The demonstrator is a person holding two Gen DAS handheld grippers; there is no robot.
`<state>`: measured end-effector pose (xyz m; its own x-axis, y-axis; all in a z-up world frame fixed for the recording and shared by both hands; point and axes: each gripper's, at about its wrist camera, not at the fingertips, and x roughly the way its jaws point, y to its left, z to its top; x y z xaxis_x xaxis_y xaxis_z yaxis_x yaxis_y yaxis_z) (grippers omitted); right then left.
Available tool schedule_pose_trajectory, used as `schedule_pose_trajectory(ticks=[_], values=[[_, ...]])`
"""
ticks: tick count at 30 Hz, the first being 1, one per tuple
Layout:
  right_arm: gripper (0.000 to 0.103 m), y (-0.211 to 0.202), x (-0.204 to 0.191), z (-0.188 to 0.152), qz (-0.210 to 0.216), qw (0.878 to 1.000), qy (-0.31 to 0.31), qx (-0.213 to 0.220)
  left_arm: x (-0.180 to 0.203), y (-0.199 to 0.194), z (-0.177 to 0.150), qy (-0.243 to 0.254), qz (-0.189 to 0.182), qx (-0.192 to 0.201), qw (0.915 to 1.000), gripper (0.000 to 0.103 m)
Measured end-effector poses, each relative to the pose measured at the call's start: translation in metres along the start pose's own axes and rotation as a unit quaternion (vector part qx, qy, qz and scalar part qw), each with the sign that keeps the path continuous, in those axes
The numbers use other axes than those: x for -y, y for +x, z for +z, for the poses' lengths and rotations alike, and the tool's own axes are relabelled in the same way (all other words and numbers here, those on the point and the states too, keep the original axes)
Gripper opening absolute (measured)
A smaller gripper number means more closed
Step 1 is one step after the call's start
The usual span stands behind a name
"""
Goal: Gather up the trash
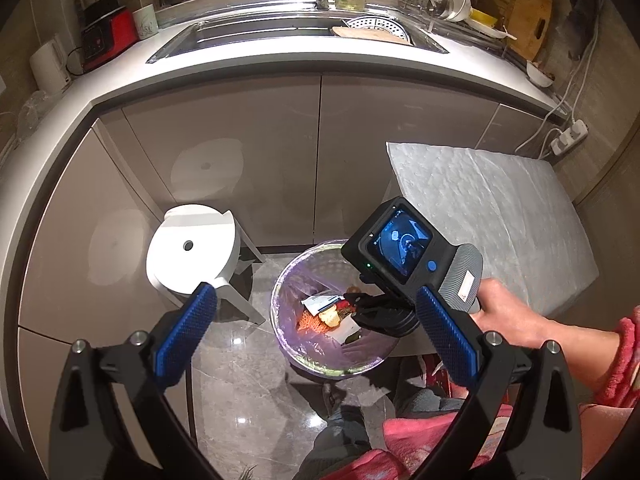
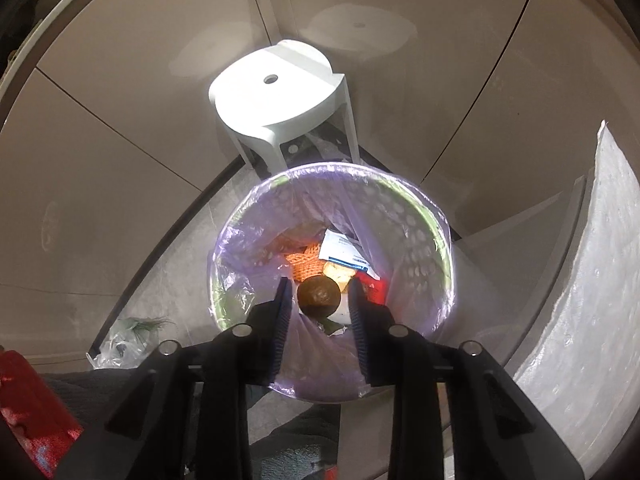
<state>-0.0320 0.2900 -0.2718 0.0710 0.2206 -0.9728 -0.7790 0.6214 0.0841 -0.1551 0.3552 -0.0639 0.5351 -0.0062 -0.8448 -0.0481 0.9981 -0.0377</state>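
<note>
A round trash bin (image 2: 432,216) lined with a pale purple bag stands on the floor; it also shows in the left wrist view (image 1: 288,280). Inside lie an orange net (image 2: 306,264), a white and blue paper packet (image 2: 340,250), a red wrapper (image 2: 374,290) and other scraps. My right gripper (image 2: 320,300) hangs over the bin, jaws apart around a brown round fruit piece (image 2: 318,294); I cannot tell whether it is held or lying below. In the left wrist view the right gripper (image 1: 360,306) points into the bin. My left gripper (image 1: 316,328) is open and empty above the floor.
A white round stool (image 1: 192,248) stands left of the bin against beige cabinet doors (image 1: 280,152). A white padded sheet (image 1: 492,216) covers a surface at right. Above are the counter and sink (image 1: 300,32). A plastic bag with greens (image 2: 128,336) lies on the floor.
</note>
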Motion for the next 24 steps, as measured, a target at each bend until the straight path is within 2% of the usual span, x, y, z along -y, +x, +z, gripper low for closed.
schedule_pose_trajectory(ticks=[7,10,13,15,18,21,24], values=[[0.061,-0.023,0.014,-0.008,0.000,0.999,0.029,0.027,0.006,-0.001,0.001,0.015,-0.008,0.003,0.9999,0.095],[0.063,-0.054,0.028,-0.016,-0.011,0.997,0.055,0.061,0.013,-0.003,0.006,0.025,-0.012,0.011,0.9996,0.095],[0.074,-0.104,0.049,-0.033,-0.034,0.988,0.104,0.108,0.024,-0.008,0.016,0.036,-0.021,0.022,0.9989,0.095],[0.083,-0.145,0.063,-0.050,-0.059,0.978,0.140,0.142,0.036,-0.013,0.025,0.048,-0.030,0.032,0.9979,0.095],[0.090,-0.210,0.081,-0.082,-0.100,0.957,0.196,0.189,0.059,-0.023,0.041,0.075,-0.046,0.056,0.9945,0.095],[0.099,-0.270,0.091,-0.121,-0.148,0.928,0.248,0.235,0.087,-0.032,0.059,0.104,-0.073,0.079,0.9887,0.095],[0.100,-0.317,0.093,-0.159,-0.205,0.900,0.285,0.258,0.121,-0.040,0.074,0.132,-0.113,0.093,0.9804,0.095]])
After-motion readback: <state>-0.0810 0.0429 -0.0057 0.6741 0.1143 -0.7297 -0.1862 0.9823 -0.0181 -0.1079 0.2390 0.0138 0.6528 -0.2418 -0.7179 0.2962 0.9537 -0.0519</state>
